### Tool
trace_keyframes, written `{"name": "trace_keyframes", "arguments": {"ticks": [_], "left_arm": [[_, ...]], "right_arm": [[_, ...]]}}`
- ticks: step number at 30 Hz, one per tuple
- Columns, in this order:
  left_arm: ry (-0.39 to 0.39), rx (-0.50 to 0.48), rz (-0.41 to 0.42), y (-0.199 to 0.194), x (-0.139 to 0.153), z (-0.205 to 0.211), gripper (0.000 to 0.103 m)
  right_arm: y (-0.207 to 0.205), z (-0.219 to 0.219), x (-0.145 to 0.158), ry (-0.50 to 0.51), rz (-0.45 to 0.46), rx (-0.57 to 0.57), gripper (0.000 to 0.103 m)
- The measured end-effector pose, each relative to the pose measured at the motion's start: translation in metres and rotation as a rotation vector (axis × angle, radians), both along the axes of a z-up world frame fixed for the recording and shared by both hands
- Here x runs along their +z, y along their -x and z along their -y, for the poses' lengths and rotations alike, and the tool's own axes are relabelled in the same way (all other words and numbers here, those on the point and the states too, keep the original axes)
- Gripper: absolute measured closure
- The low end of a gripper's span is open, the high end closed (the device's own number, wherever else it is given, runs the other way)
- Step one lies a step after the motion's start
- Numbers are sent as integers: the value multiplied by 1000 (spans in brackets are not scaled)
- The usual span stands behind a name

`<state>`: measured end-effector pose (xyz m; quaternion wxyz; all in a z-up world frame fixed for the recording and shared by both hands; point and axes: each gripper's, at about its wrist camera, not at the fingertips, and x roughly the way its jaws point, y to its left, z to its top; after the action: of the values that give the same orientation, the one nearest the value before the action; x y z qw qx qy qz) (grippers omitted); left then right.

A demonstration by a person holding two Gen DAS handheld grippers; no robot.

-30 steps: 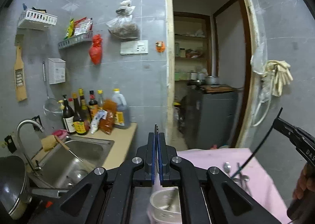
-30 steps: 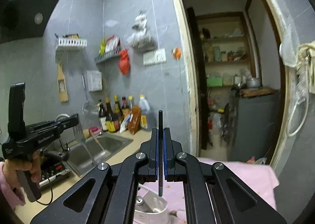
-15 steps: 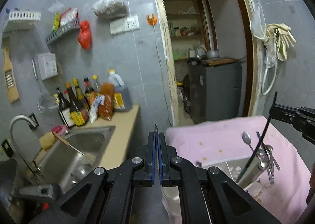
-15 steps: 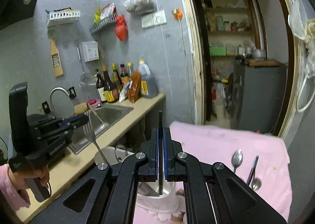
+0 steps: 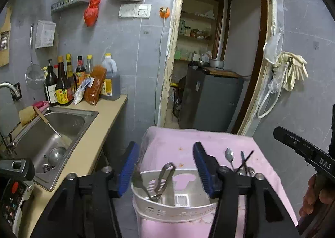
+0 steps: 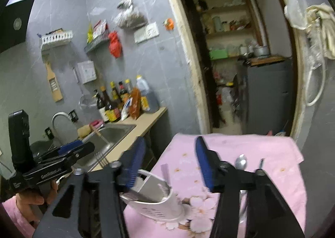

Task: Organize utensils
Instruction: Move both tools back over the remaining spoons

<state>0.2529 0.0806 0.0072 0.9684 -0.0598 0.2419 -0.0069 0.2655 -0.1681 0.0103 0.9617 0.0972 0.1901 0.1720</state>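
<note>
My left gripper (image 5: 165, 166) and right gripper (image 6: 169, 160) are opening, nothing pinched. Just below, a steel fork (image 5: 140, 183) leans handle-down in the perforated white holder (image 5: 167, 212); beyond, shiny spoons (image 5: 229, 155) lie lengthwise on pink cloth (image 5: 184, 139)

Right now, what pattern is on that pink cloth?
Pale flowers on the pink cloth; clearest in the right wrist view.
</note>
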Motion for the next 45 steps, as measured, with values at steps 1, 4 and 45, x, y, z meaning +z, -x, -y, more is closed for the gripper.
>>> {"name": "trace_keyframes", "arguments": {"ticks": [1, 4, 45], "left_arm": [[1, -2, 10, 2, 3, 6, 37], [7, -15, 29, 5, 11, 20, 25], [-42, -127, -83, -87, -78, 249, 1]], "right_arm": [[3, 5, 2, 8, 6, -16, 37], [15, 25, 9, 37, 32, -79, 12], [-33, 221, -123, 114, -208, -222, 2]]}}
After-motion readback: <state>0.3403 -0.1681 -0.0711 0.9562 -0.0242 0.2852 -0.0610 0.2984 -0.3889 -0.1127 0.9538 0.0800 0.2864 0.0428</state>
